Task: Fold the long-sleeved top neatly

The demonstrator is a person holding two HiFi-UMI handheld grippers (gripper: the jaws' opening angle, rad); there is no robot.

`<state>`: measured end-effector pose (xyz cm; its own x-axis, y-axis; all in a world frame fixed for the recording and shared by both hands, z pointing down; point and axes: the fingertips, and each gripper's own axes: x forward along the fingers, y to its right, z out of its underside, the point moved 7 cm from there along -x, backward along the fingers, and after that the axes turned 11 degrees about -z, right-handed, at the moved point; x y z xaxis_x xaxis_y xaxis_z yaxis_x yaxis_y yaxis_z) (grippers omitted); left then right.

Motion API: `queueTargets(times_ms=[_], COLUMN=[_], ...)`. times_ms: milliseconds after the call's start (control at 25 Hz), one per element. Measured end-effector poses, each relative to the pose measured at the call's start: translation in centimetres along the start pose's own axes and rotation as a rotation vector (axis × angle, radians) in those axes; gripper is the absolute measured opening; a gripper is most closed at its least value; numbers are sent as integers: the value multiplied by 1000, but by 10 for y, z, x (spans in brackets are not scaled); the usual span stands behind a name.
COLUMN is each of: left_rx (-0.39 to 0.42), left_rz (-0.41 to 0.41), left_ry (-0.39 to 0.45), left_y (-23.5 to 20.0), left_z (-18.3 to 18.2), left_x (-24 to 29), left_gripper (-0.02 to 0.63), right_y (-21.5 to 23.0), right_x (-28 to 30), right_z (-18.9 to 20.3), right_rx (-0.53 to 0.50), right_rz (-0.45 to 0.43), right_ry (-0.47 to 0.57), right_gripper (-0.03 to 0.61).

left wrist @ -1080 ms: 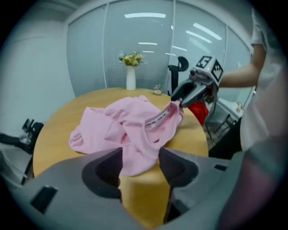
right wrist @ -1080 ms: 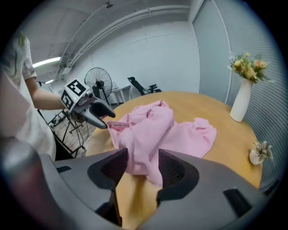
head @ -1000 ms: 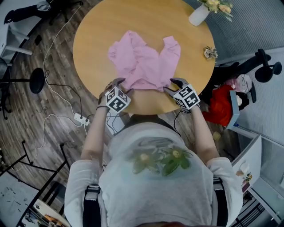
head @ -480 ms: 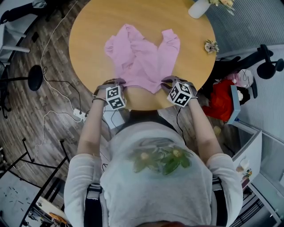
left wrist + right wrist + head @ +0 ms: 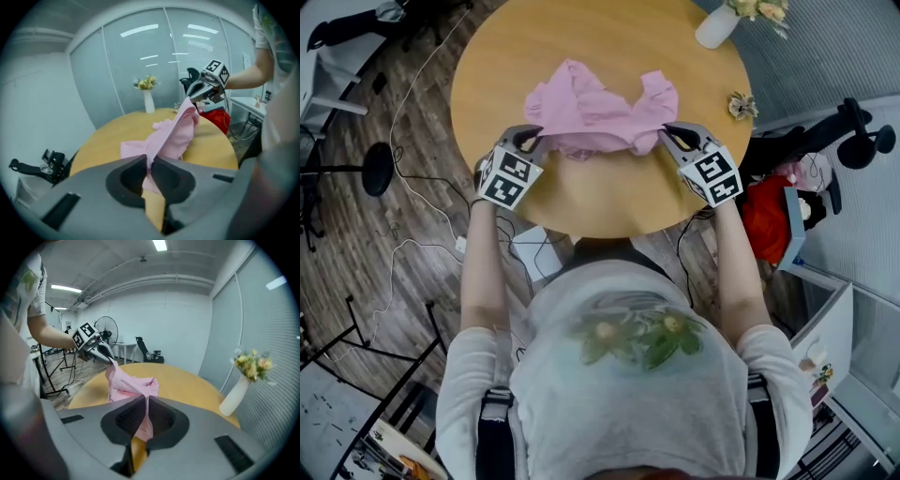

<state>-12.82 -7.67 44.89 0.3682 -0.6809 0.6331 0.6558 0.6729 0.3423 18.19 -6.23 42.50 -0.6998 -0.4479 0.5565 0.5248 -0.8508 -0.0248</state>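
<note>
The left gripper (image 5: 538, 142) and right gripper (image 5: 667, 135), jaws just closed, pinch the pink long-sleeved fabric top (image 5: 591, 111), near edge above the round wooden table (image 5: 609, 202); its sleeves seem bunched.

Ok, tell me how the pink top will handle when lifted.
Probably floppy: the pink top sags and bunches between the left gripper and right gripper, whose jaws have just been closing on its edge. Likely light: small pinches hold it up.

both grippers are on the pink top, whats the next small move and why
Probably lift higher and draw apart to spread it: the left gripper and right gripper have just closed on the pink top, fabric pinched in each, near edge raised off the table, rest bunched.
</note>
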Motion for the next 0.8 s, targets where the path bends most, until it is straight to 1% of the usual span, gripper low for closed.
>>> queueTargets(times_ms=[80,120,200,240,280,320,440,560,640,720,800], left_rx=[-10,-34,-112,-144,-156,-150,-101,-61,-17,27,52], left_rz=[-98,-135,-189,-214,-244,-279,-380,-440,-487,-533,-567], left_ry=[70,109,185,215,238,256,321,390,428,465,509], left_y=[-28,-41,-65,-74,-82,-89,-114,-133,-142,-147,-148], left_z=[-35,-51,-81,-95,-108,-121,-163,-198,-221,-243,-261], left_x=[-10,-15,-24,-29,-33,-39,-64,-96,-119,-143,-168], left_gripper=[34,34,34,34,34,34,34,34,34,34,34], right_y=[17,25,41,48,53,58,67,68,64,58,49], right_x=[-10,-17,-30,-37,-42,-48,-66,-89,-106,-125,-146], right_z=[-36,-54,-88,-103,-117,-132,-178,-218,-243,-265,-284], right_rx=[-27,-33,-42,-54,-75,-103,-186,-246,-293,-332,-358], right_rz=[71,109,190,230,270,308,404,466,509,554,598], right_ry=[66,103,171,192,203,209,238,276,295,319,354], right_gripper=[34,34,34,34,34,34,34,34,34,34,34])
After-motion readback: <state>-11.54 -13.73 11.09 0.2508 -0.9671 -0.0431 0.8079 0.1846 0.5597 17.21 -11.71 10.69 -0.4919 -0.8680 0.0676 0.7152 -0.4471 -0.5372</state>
